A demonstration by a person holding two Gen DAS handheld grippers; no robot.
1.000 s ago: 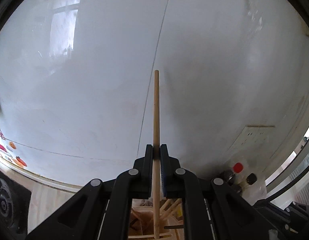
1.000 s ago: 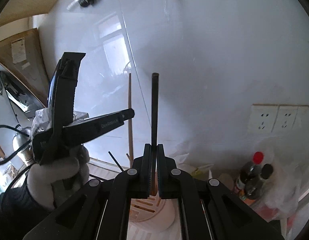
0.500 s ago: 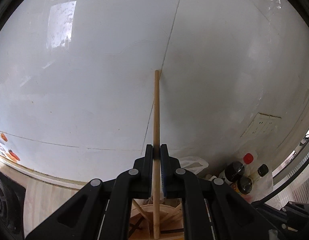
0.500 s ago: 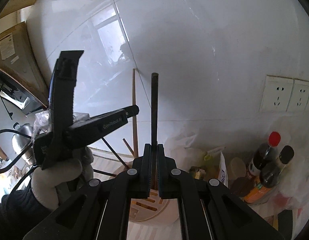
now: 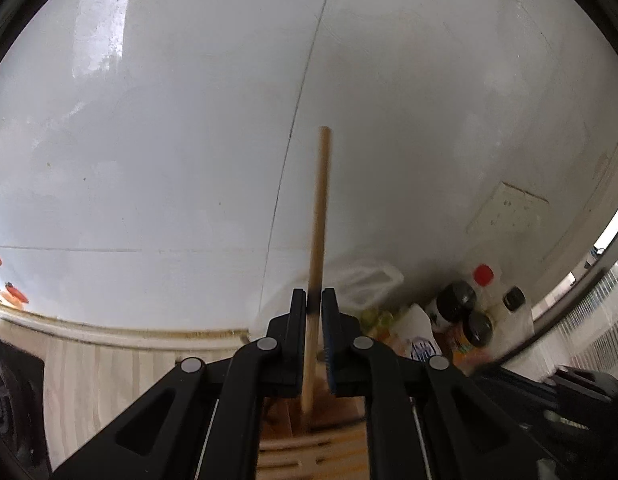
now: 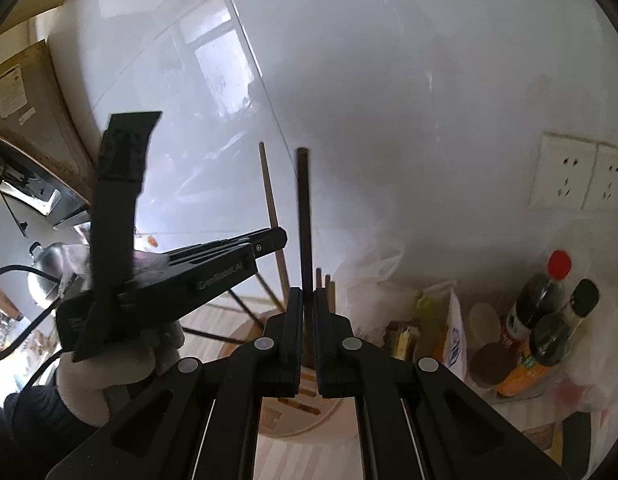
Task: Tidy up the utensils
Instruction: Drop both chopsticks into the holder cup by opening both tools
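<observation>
My left gripper (image 5: 313, 300) is shut on a light wooden chopstick (image 5: 320, 208) that stands nearly upright, its lower end over the slotted utensil holder (image 5: 309, 456). My right gripper (image 6: 305, 300) is shut on a dark chopstick (image 6: 304, 216), upright above the round white utensil holder (image 6: 309, 412). In the right wrist view the left gripper (image 6: 281, 238) sits to the left with its wooden chopstick (image 6: 271, 200). Several other chopsticks (image 6: 323, 278) stand in the holder.
A white tiled wall (image 5: 189, 140) is close behind. Sauce bottles (image 6: 541, 304), jars and plastic bags (image 6: 369, 276) crowd the counter at the right. Wall sockets (image 6: 577, 176) are above them. A pot (image 6: 45, 264) sits far left.
Both grippers have lowered with their chopsticks toward the holder. The counter, bags and bottles have come further into view. The left chopstick now tilts slightly.
</observation>
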